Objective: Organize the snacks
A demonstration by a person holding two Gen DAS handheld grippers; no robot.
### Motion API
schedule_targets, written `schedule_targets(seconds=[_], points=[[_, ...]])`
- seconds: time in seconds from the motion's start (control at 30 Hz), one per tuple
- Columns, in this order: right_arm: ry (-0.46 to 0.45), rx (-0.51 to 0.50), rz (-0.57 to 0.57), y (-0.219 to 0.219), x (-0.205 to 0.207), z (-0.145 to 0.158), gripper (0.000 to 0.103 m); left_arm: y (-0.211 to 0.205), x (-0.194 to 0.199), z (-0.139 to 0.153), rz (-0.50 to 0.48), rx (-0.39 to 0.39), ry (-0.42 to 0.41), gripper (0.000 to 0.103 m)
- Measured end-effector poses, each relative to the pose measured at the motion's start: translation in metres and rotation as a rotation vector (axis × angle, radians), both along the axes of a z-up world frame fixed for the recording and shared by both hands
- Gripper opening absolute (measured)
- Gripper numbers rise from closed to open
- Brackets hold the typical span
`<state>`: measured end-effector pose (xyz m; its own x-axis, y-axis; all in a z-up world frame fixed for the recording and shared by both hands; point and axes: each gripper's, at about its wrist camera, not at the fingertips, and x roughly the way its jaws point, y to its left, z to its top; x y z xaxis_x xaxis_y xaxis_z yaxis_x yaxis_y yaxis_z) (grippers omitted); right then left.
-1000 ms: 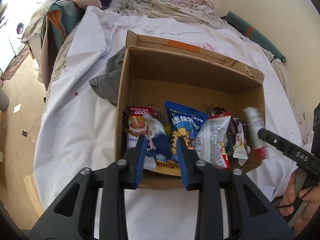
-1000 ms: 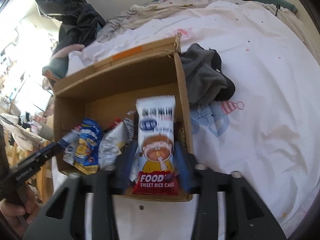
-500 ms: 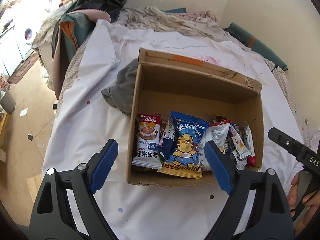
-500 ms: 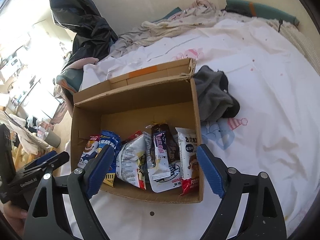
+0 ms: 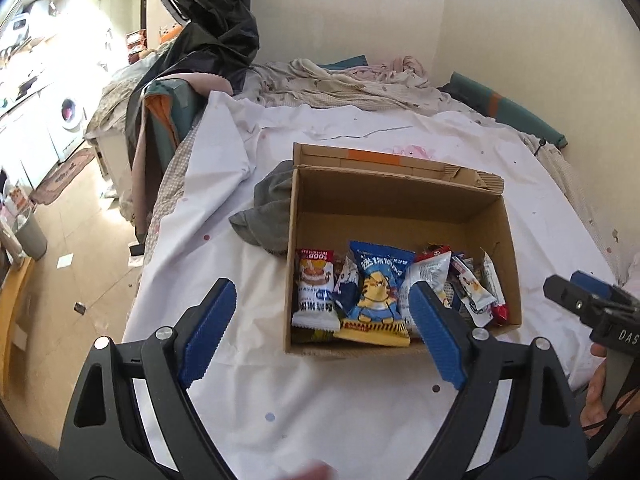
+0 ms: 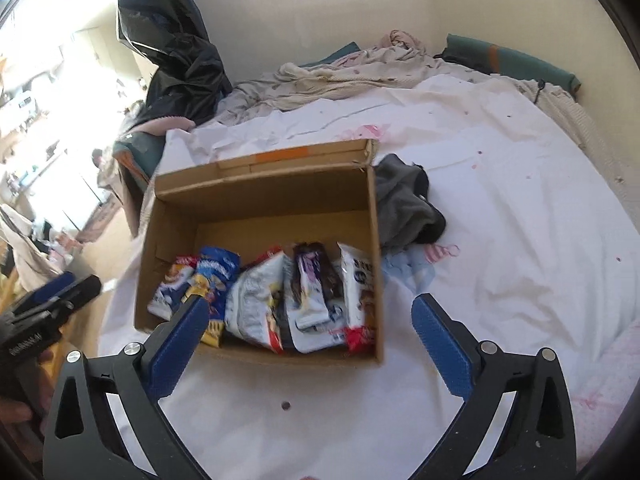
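Snacks fill the near end of the cardboard box that we hold both grippers above, on the white sheet of the bed. Nearest to us, our left gripper has its blue-padded fingers spread wide with nothing between them, hanging over the sheet and the box's front left corner. Our right gripper is likewise spread wide and empty, its fingers framing the front wall of the box in the right wrist view.

Just past the fingers, the packets stand or lean in a row against the box's near wall. From the left wrist view we see a white rice cake packet with a red top at the left end, then a blue bag with a cartoon tiger, then a white and red bag, and a few slim packets crowded toward the right wall. In the right wrist view a dark brown bar lies over the white ones near the right side.

The far half of the box floor is bare cardboard. A grey cloth lies bunched against one side wall of the box. Beyond it, rumpled bedding runs along the wall, and a black plastic bag hangs at the far left.
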<state>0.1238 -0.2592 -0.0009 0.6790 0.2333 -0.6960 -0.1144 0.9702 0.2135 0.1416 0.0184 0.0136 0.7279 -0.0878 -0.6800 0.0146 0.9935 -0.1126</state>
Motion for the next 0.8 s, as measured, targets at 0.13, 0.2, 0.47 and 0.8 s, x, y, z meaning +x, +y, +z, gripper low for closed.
schedule_targets(seconds=[0.13,0.2,0.47,0.8], points=[[-0.01,0.03,-0.011,-0.001,-0.018,0.0,0.103,0.002,-0.017,0.003,0.026,0.001,-0.018,0.086],[-0.03,0.042,0.011,0.004,-0.029,0.004,0.103,0.005,-0.027,0.004,0.041,-0.005,-0.033,0.086],[-0.1,-0.016,0.006,0.021,-0.066,0.007,0.103,0.007,-0.061,0.009,0.041,-0.021,-0.061,0.102],[-0.117,-0.008,-0.07,0.017,-0.076,0.003,0.103,0.0,-0.08,0.004,0.055,0.027,-0.074,0.103]])
